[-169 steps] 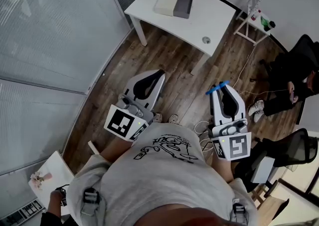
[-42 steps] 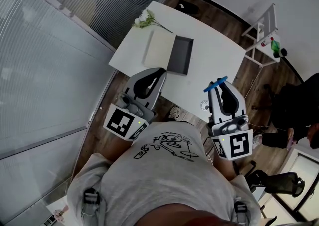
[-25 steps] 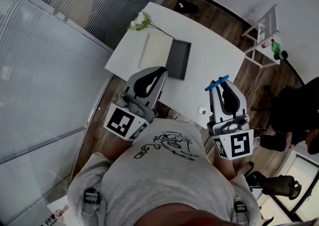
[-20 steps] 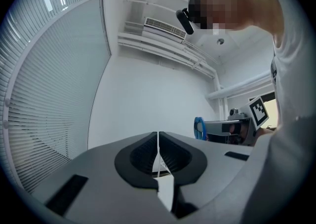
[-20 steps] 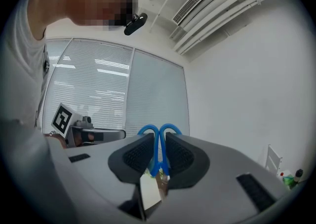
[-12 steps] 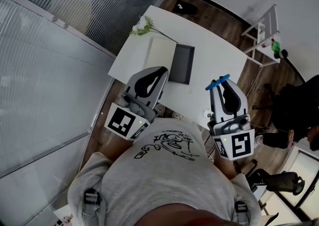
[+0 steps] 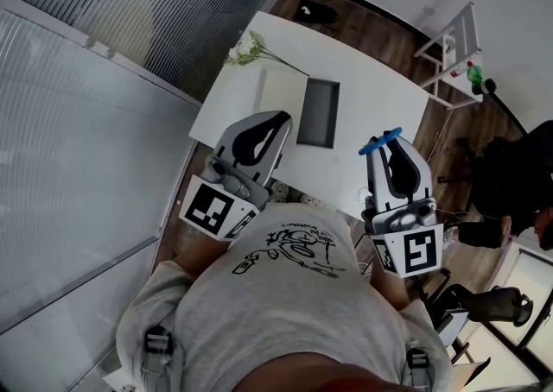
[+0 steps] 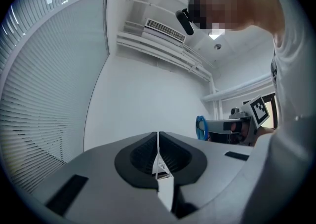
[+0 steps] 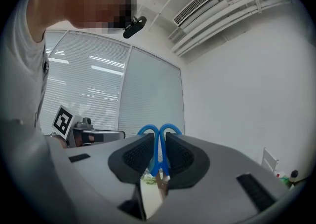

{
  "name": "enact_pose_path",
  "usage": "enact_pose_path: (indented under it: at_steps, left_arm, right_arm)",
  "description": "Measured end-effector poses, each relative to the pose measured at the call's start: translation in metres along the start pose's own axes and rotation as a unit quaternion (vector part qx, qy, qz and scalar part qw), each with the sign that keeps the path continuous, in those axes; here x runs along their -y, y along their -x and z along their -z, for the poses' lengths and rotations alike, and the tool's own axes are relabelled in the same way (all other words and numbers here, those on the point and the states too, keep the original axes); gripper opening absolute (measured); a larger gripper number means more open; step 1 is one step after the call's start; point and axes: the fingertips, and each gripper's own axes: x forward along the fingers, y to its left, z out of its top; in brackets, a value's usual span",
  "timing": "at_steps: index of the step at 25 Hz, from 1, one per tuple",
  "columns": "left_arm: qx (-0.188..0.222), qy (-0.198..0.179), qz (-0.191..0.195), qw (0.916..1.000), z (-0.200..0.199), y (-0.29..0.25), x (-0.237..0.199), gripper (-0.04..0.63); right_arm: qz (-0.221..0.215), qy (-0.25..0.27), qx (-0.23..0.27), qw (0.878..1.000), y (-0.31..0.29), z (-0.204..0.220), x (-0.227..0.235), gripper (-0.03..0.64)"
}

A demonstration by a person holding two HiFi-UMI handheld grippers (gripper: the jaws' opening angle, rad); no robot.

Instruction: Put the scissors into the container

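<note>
1. Plainly a carrying stage: the right gripper (image 9: 158, 141) is clenched on the scissors (image 9: 147, 130). The blue loops stick out past the jaws, and the metal part runs back between the pads.
2. A grasp on the shank probably leaves the loops free, so the scissors can drop cleanly once released.
3. Left gripper (image 8: 158, 139): jaws pressed together with nothing between them. It is held close to the chest beside the right and looks idle.
4. The container (image 7: 318, 114), a dark open tray, sits on the white bench (image 7: 380, 88), well apart from both grippers. The scissors are not yet in it; a forward reach looks needed.
5. A pale flat slab (image 7: 281, 95) lies against the tray's left side. It may be a lid; I cannot tell. White flowers (image 7: 246, 47) lie near it.
6. Room: plank floor (image 7: 449, 140), a blind-covered glass wall (image 7: 86, 123) on the left, and a white rack (image 7: 445, 45) to the right. A seated person (image 7: 510, 174) in dark clothes is at the right edge.
</note>
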Motion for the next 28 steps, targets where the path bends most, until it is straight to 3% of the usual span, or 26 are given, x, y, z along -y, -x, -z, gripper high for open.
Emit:
enact_pose_path:
  at_steps: [28]
  left_arm:
    - [-0.045,0.024,-0.009,0.9987,0.025,-0.003,0.004,0.023]
  right_arm:
    - [-0.002,-0.034,-0.042,0.999,0.003,0.023,0.010,0.083]
